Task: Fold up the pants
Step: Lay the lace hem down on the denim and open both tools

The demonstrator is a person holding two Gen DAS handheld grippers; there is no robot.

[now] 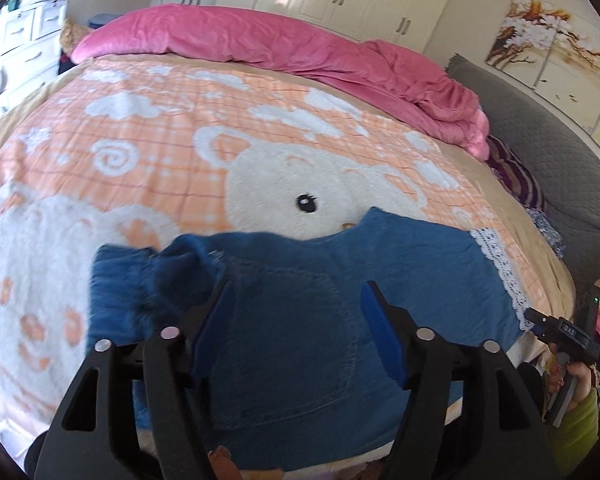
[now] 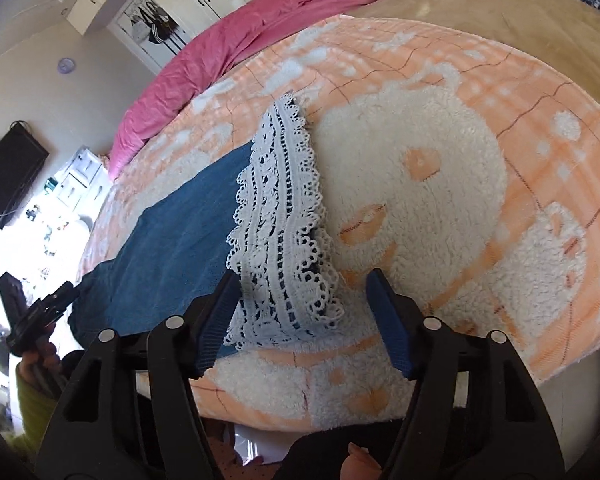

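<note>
The pants (image 1: 300, 320) lie folded lengthwise on the blanket (image 1: 160, 140) at the bed's near edge, both the left gripper (image 1: 296, 324) and right gripper (image 2: 300, 312) open and empty (lace hem (image 2: 280, 220) between right jaws), so next likely pinching the hem to fold toward the waist.

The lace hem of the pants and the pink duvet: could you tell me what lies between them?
Only the bare orange bear-print blanket lies between the lace hem and the pink duvet, as the right wrist view shows.
</note>
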